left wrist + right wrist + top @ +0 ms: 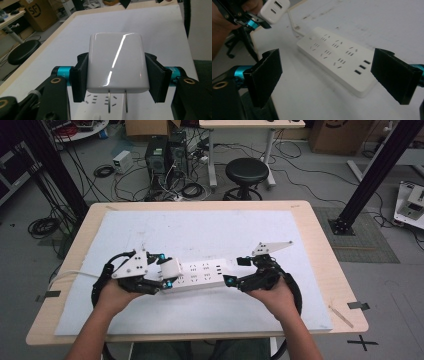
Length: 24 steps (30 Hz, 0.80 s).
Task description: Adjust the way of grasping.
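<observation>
My left gripper [117, 77] is shut on a glossy white charger plug [116, 66]; its two metal prongs point down just above the white power strip [98, 110]. From above, the charger [171, 268] hangs over the left end of the strip [202, 273], which lies on the white mat. My right gripper [332, 75] stands open, its pads on either side of the strip's near end [342, 62] with the USB ports, apart from it. Across the strip, the charger [274, 8] is visible in the other gripper.
The white mat [200, 227] covers most of the wooden table [320, 250]. The strip's white cable [70, 275] trails off the left edge. A black stool [246, 172] and computer cases stand on the floor beyond the table.
</observation>
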Tool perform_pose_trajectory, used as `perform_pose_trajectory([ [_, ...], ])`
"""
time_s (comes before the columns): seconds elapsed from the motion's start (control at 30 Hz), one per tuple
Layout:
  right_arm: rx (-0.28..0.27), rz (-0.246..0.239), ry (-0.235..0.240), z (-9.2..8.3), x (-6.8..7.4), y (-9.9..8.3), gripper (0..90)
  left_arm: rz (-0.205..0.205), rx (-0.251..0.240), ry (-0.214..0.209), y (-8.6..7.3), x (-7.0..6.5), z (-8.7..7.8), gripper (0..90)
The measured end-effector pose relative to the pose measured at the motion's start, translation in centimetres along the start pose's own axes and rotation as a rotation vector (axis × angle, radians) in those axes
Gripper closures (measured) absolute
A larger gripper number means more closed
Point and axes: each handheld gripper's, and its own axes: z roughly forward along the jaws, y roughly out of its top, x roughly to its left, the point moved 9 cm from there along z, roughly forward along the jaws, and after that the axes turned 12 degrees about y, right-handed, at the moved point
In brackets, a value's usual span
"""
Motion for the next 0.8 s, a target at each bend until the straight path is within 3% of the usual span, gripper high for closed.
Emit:
perform_pose_trajectory([
  [0.2, 0.005, 0.091, 0.102, 2.3, 0.7, -0.7, 10.1, 0.057, -0.012, -0.021, -0.5, -2.1, 1.2, 42.5],
  [0.23, 0.005, 0.091, 0.102, 2.3, 0.7, -0.7, 10.1, 0.057, -0.012, -0.021, -0.5, -2.1, 1.2, 42.5],
  [0.27, -0.005, 0.109, 0.123, 2.7, 0.9, -0.7, 10.1, 0.057, -0.012, -0.021, -0.5, -2.1, 1.2, 42.5],
  [0.3, -0.012, 0.151, 0.169, 3.4, 1.2, -0.9, 10.1, 0.077, -0.025, -0.031, -0.4, -3.0, 1.5, 42.5],
  [0.5, -0.044, 0.216, 0.256, 5.2, 2.0, -1.0, 10.1, 0.149, -0.060, -0.002, 0.3, -4.1, 1.9, 42.5],
  [0.8, -0.047, 0.241, 0.346, 6.8, 3.4, -0.7, 10.1, 0.187, -0.095, -0.004, 1.1, -5.7, 2.7, 42.5],
])
